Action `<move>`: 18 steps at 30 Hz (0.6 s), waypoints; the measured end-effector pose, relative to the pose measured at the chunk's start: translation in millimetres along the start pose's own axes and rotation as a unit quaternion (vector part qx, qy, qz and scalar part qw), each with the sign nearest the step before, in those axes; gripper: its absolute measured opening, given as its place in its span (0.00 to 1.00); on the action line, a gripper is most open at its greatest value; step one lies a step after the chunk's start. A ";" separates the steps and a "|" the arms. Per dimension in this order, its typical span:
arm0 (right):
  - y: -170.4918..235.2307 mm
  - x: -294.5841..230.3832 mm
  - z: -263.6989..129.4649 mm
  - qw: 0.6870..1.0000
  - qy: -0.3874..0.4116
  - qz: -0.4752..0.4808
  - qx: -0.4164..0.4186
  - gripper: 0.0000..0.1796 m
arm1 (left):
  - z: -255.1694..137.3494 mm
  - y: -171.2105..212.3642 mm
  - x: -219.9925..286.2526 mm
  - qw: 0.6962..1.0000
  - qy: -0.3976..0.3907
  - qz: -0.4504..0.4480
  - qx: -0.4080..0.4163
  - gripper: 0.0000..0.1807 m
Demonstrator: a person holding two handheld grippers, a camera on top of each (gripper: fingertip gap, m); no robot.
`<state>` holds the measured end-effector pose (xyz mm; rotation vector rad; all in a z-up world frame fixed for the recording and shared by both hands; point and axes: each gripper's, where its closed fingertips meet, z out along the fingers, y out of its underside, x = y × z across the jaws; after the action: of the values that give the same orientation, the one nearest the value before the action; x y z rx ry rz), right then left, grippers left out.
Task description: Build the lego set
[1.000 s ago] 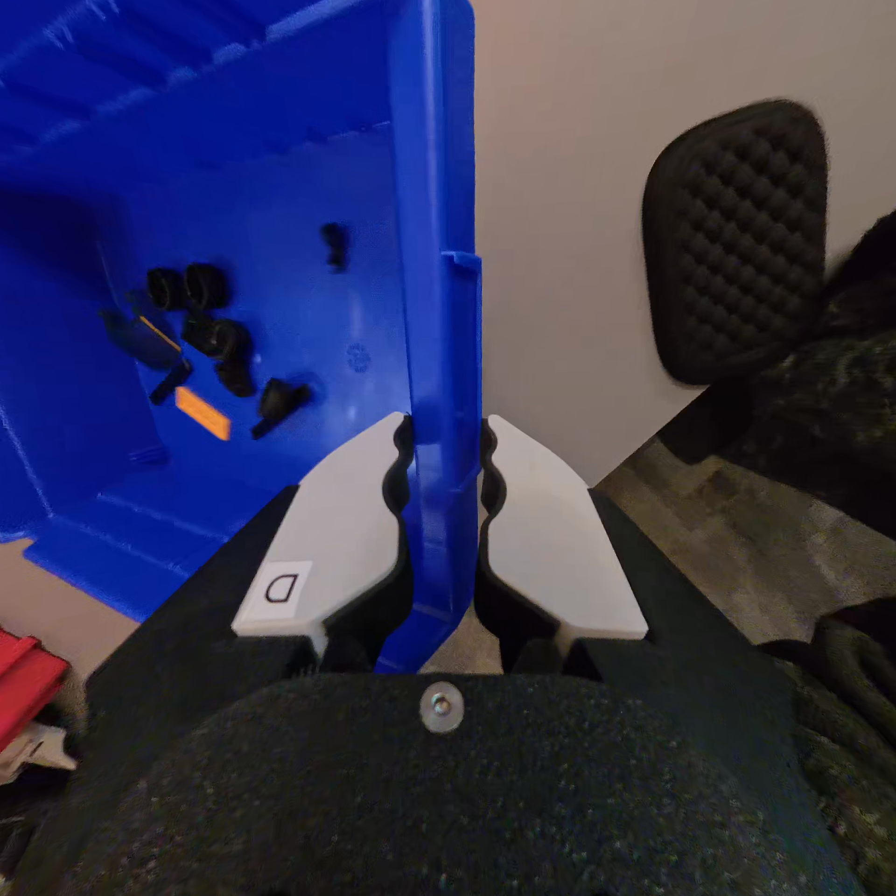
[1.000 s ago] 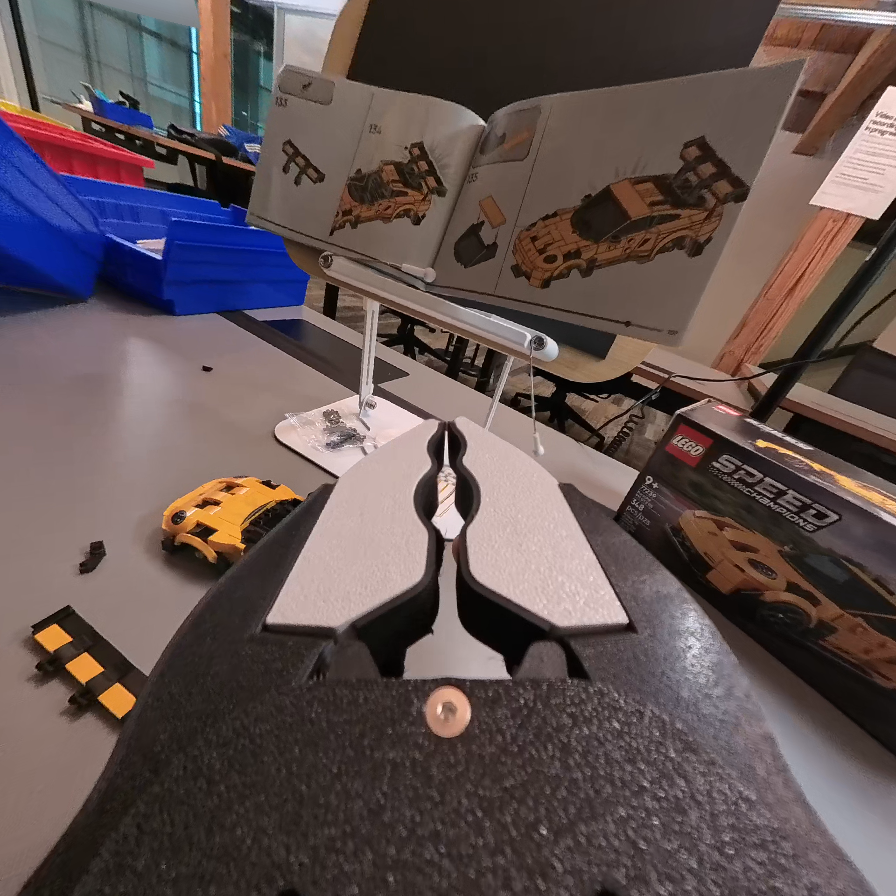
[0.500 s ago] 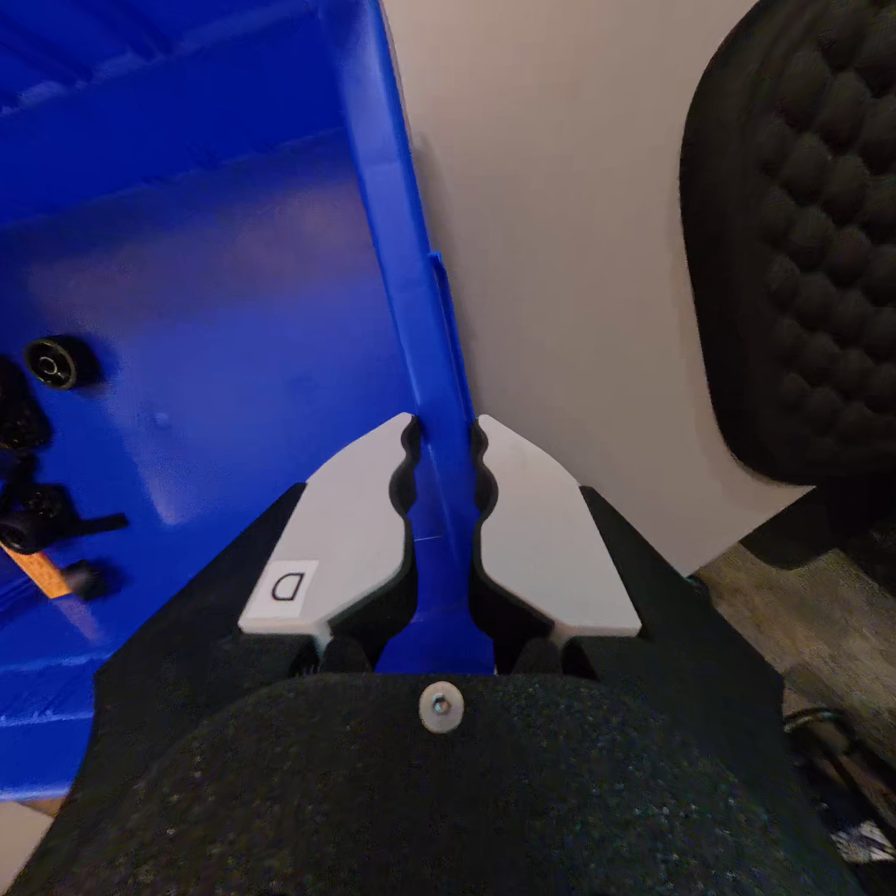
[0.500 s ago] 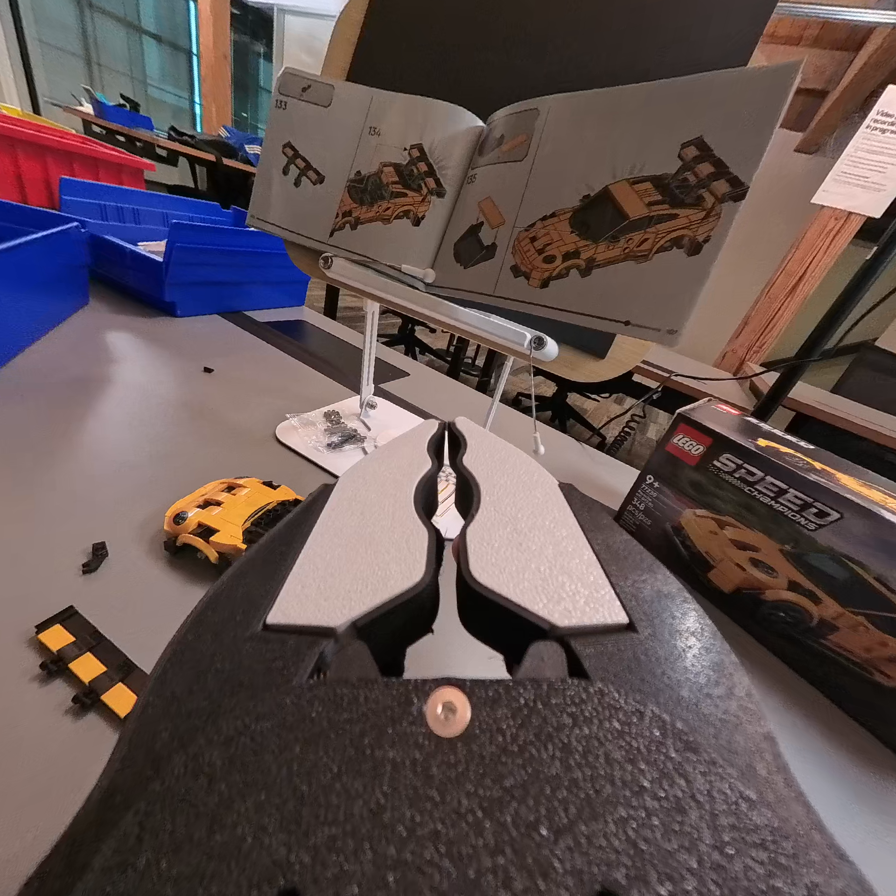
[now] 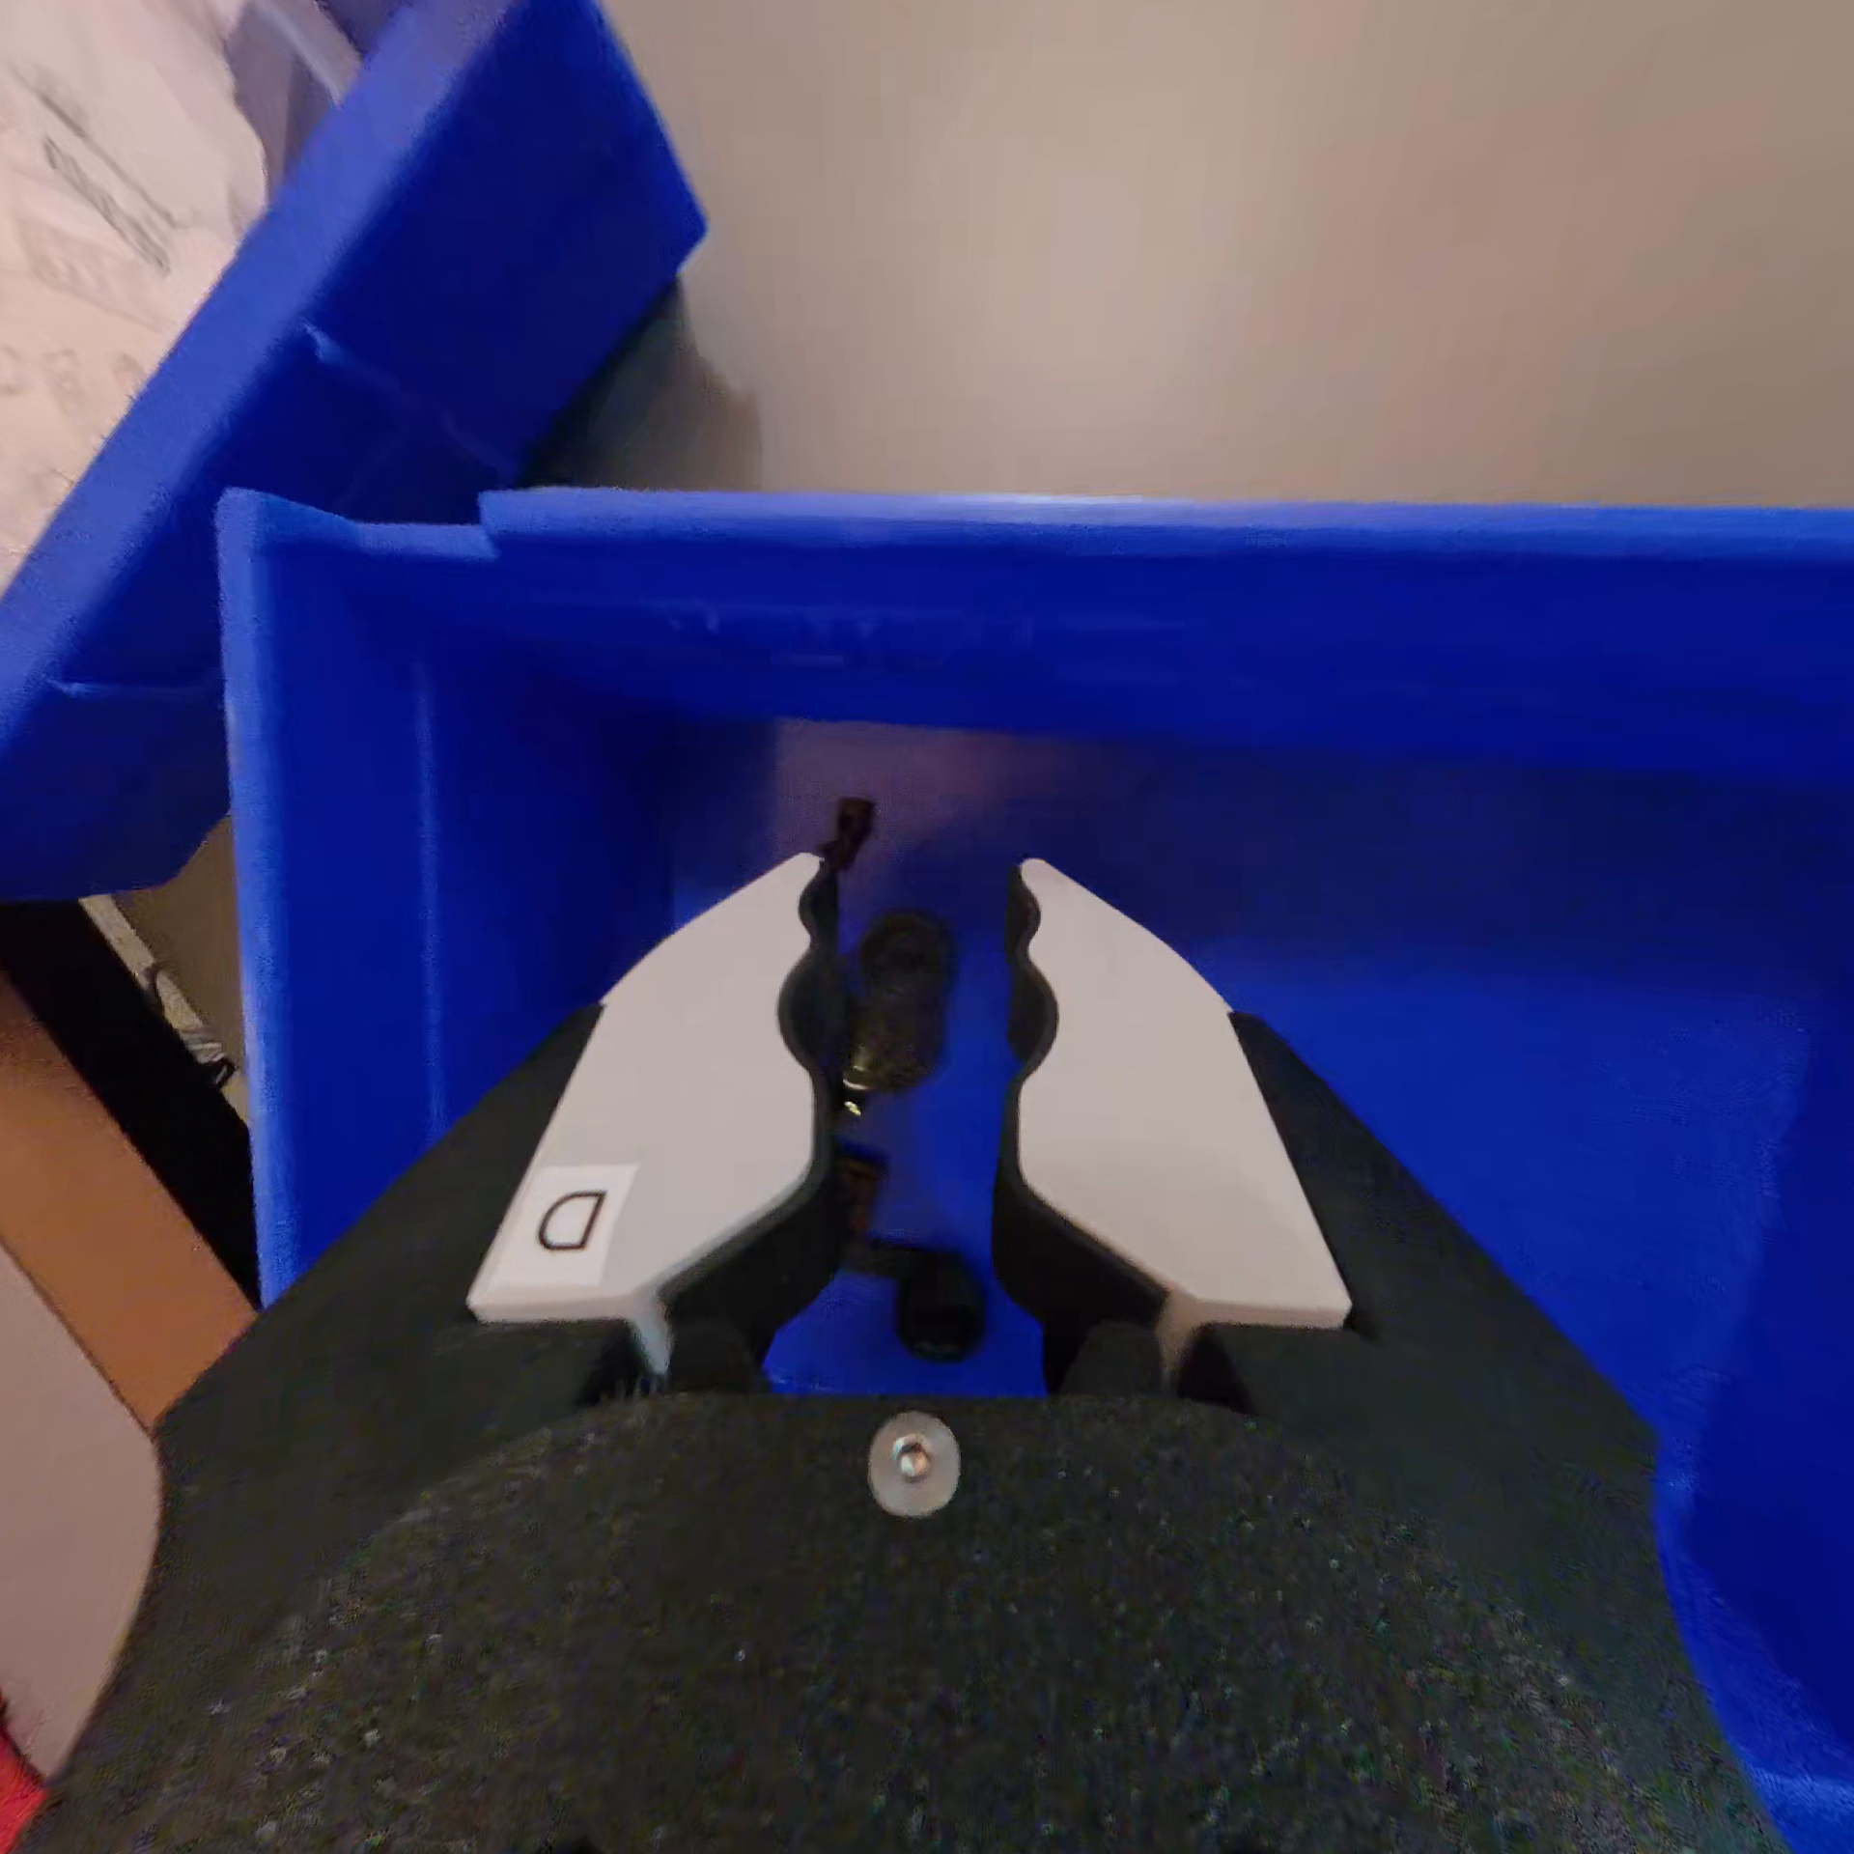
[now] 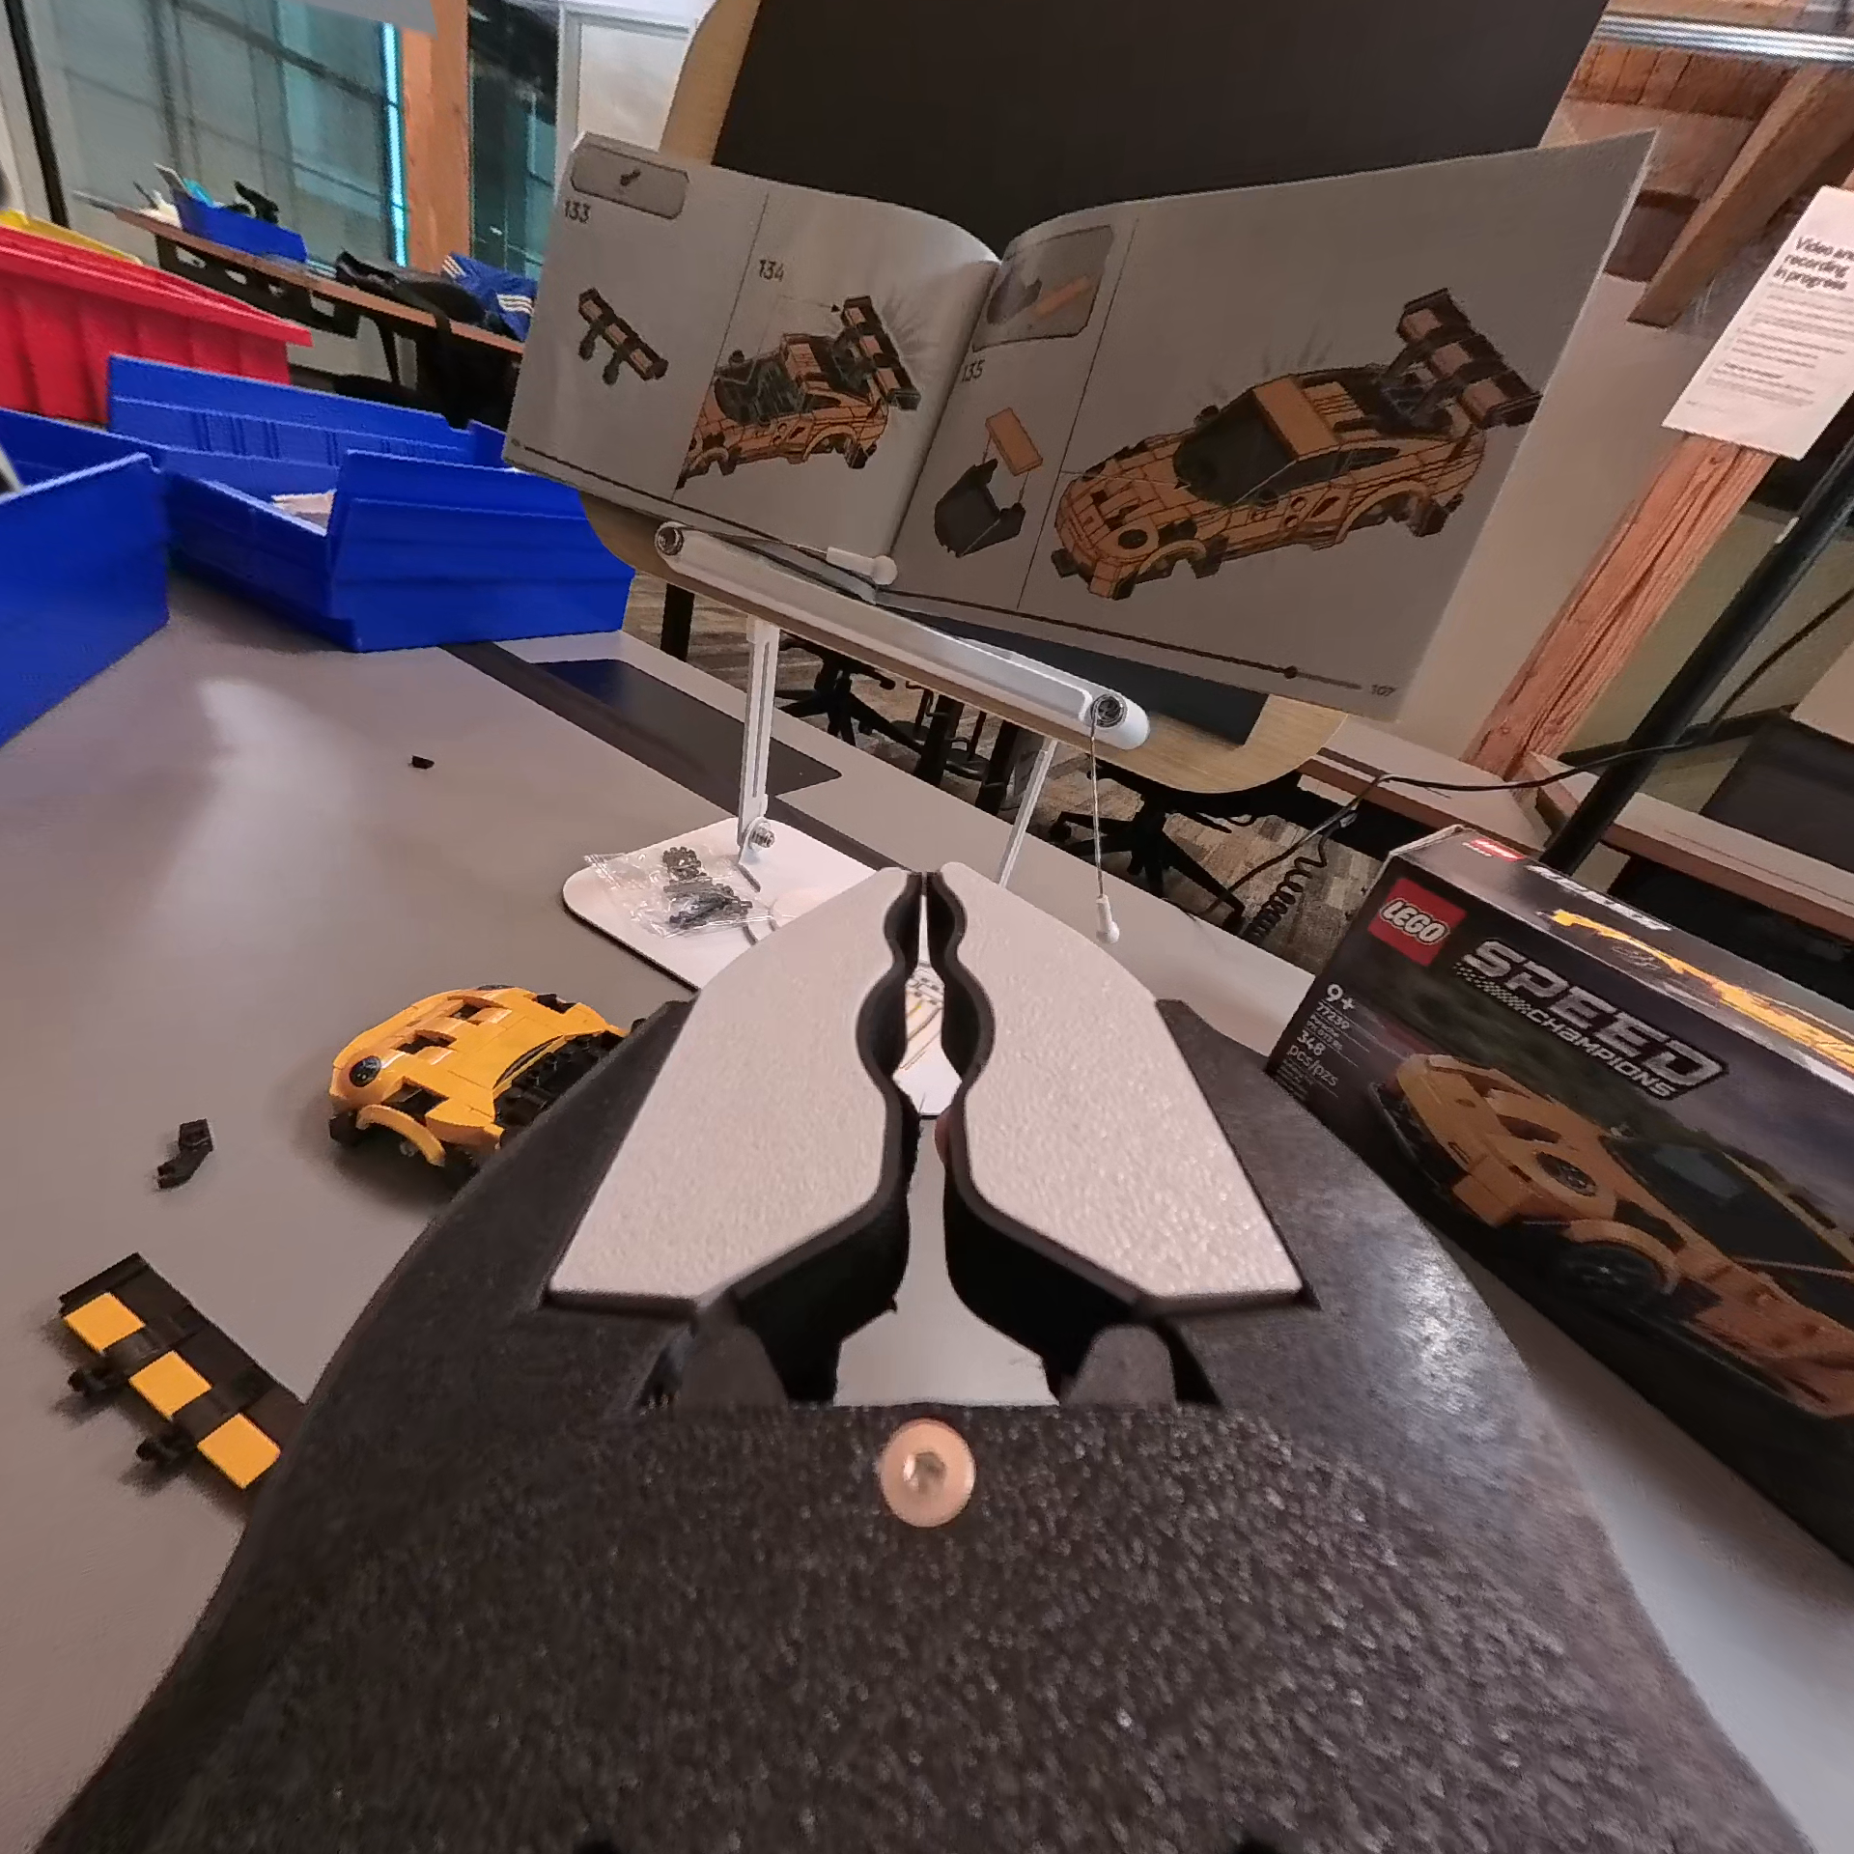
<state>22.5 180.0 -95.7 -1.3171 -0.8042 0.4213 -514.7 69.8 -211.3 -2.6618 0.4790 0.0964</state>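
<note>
- My left gripper (image 5: 915,883) points down into a blue bin (image 5: 1304,622), jaws spread and holding nothing; I keep them apart so they can straddle a part.
- Small black pieces (image 5: 903,988) lie on the bin floor directly between the fingers; one looks like a round wheel-type part, though blur prevents a firm identification.
- A second blue bin (image 5: 351,331) sits just beside the first, at its upper left.
- My right gripper (image 6: 925,893) hovers above the grey table (image 6: 201,853), fingers pressed together with no part visible between them; I judge it parked while the left one fetches.
- The partly built yellow car (image 6: 451,1068) rests on the table left of this gripper, within easy reach.
- A black-and-yellow striped strip (image 6: 161,1384) and a loose black piece (image 6: 186,1152) lie near the car.
- The instruction booklet (image 6: 1053,401) stands open on a stand, facing me for reference; the set box (image 6: 1605,1104) lies to the right.
</note>
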 end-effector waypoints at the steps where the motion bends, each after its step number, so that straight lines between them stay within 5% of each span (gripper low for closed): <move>1: -0.1 0.9 -0.2 1.000 0.002 -0.001 0.000 0.00 | 10.6 2.0 -7.1 1.000 0.005 -0.004 -0.011 0.18; 8: 5.5 7.2 0.2 1.000 0.010 0.006 -0.007 0.00 | 46.1 11.5 -19.3 0.997 0.042 -0.021 -0.054 0.14; 10: 7.3 6.4 0.9 1.000 0.007 0.006 -0.010 0.00 | 46.6 14.6 -20.2 0.997 0.044 -0.024 -0.061 0.04; 18: 0.4 8.2 -2.0 1.000 0.010 0.005 0.001 0.00 | 23.5 9.9 -13.8 0.999 0.017 -0.007 -0.049 0.04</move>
<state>29.5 184.4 -93.9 -1.3224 -0.7808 0.4176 -530.9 75.9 -234.6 -2.7664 0.4784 0.0720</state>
